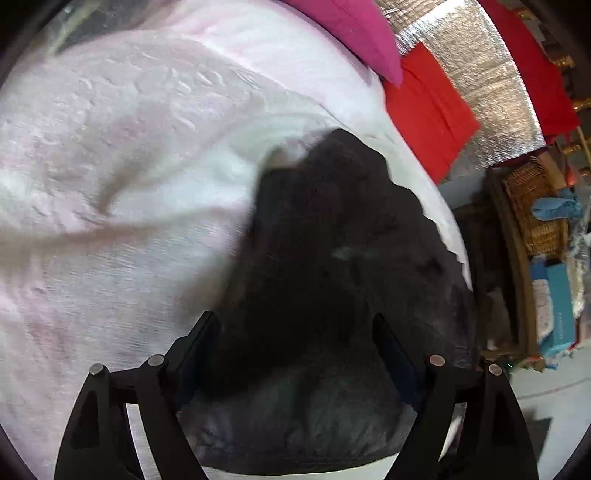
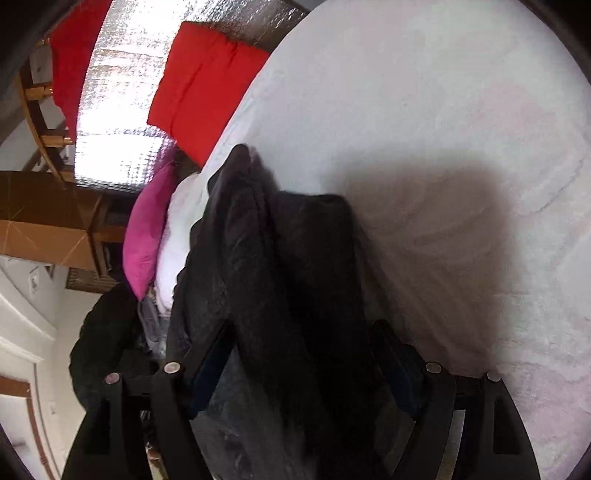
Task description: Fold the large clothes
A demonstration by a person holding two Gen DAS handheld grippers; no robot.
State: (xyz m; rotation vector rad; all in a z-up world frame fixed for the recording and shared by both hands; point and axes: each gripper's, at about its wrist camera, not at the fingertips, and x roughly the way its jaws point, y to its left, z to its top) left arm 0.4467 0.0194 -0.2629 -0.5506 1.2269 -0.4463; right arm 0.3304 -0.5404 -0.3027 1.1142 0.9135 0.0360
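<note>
Dark garment [image 1: 332, 266] lies bunched on a pale pink-white textured bed cover [image 1: 110, 166], toward the edge of the bed. Left tongs [image 1: 295, 332] hang over it w/ both fingers spread wide; black cloth fills the gap between them but the pads don't look pressed in, so released, nothing gripped. Right tongs [image 2: 299, 343] likewise spread, w/ a long ridge of the same dark garment [image 2: 266, 277] running up between the fingers; fabric sits in the gap, pads apart from it as far as can be told. In the right view the garment is folded lengthwise into thick bands, its far end tapering to a point on the bed cover [image 2: 424, 110], and a soft shadow falls on the sheet just beside it. Beyond the bed: a magenta cushion [image 1: 354, 29] resting on the cover's edge, a red cloth [image 1: 424, 110] next to it against a silvery foil-like panel [image 1: 480, 74]. Wicker basket [image 1: 535, 206] and blue boxes off the bed's side in the left view, blurred. Both views are motion-smeared, so fine detail of the garment is unclear.
</note>
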